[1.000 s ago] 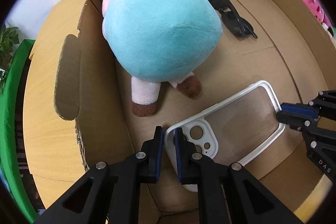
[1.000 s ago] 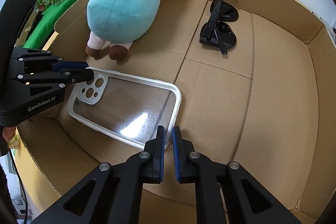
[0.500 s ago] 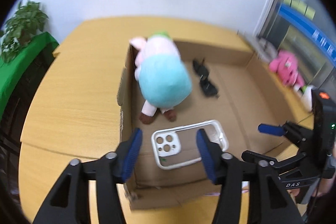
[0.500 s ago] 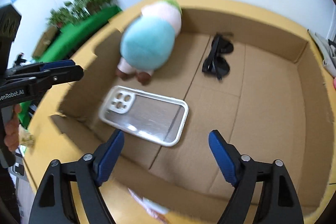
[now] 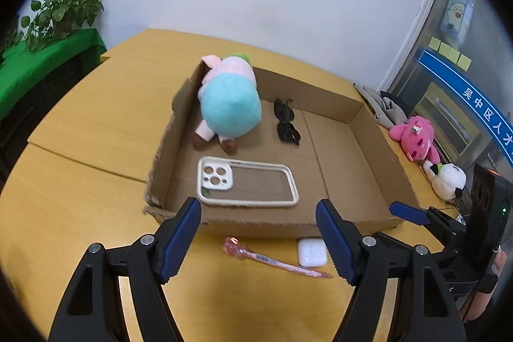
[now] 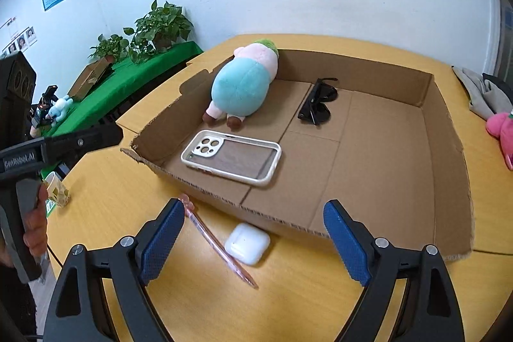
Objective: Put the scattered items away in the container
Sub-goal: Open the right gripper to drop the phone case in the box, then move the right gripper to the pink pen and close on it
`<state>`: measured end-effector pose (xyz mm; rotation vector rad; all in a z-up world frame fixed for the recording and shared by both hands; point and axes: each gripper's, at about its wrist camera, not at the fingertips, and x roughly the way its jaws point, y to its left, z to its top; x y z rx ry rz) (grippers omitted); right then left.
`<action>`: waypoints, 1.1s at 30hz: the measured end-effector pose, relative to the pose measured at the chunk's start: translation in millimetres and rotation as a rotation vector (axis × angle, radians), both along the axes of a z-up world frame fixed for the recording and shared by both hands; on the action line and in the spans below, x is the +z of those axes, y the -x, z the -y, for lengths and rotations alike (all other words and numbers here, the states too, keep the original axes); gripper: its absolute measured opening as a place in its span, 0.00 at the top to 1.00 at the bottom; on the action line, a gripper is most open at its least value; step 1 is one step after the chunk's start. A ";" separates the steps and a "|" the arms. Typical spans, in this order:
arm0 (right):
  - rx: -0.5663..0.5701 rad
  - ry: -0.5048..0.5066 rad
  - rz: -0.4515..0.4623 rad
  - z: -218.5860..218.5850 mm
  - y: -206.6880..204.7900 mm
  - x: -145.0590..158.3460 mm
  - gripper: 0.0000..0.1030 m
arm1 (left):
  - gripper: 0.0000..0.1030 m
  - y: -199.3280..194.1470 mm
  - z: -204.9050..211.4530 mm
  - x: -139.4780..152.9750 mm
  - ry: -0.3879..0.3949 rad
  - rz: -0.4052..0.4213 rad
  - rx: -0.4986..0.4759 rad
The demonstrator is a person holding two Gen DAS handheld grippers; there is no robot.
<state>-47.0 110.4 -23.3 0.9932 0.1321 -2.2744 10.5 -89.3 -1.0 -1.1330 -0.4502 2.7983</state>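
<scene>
- Both tongs hang above the yellow wooden table (image 6: 105,213), pulled back from the shallow brown cardboard box (image 6: 449,156), and both are spread wide with nothing between their blue pads.
- Just ahead of the left tongs (image 5: 258,241), inside the box, lies the clear phone case with a white rim (image 5: 247,186); beyond it rest the teal-and-pink plush toy (image 5: 231,108) and the black sunglasses (image 5: 286,125).
- Two items remain outside, against the box's near wall: a small white earbud case (image 6: 247,242) and a thin pink pen (image 6: 221,249), lying between and slightly below the right tongs' (image 6: 253,239) pads.
- The likely next step is to take one of these. The earbud case sits nearly centred for the right tongs, so I would drop straight down and close across its shorter sides.
- It looks smooth and rounded, so a firm, level pinch matters, or it may squirt out.
- The pen touches or nearly touches the case; watch that a pad does not catch it.
- Lift clear of the box wall before moving forward.
</scene>
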 end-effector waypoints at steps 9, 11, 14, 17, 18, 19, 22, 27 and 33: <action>0.031 -0.001 -0.049 -7.6 -11.8 -7.5 0.08 | 0.28 -3.2 -10.5 -9.7 0.008 0.001 -0.034; 0.050 -0.003 -0.041 -9.2 -15.2 -15.1 0.08 | 0.28 -5.7 -7.7 -17.3 -0.017 0.015 -0.042; 0.092 -0.020 -0.005 -8.6 -19.2 -34.1 0.08 | 0.28 -6.7 -3.8 -31.4 -0.042 0.052 -0.049; 0.127 -0.036 0.025 -2.5 -21.3 -50.1 0.08 | 0.28 -5.9 -0.5 -47.7 -0.080 0.094 -0.053; 0.138 -0.042 0.032 0.9 -21.5 -54.7 0.08 | 0.28 -5.3 -0.5 -51.6 -0.088 0.104 -0.055; 0.147 -0.049 0.038 4.2 -21.6 -58.8 0.08 | 0.28 -5.1 -0.7 -54.5 -0.091 0.112 -0.057; 0.173 -0.067 0.060 14.0 -22.0 -70.8 0.10 | 0.28 -4.3 -2.7 -63.7 -0.115 0.137 -0.066; 0.205 -0.123 0.085 29.2 -22.3 -88.7 0.25 | 0.28 2.3 -7.5 -81.2 -0.146 0.193 -0.070; 0.232 -0.189 0.098 36.9 -33.0 -103.4 0.48 | 0.28 8.9 -16.9 -98.0 -0.167 0.241 -0.085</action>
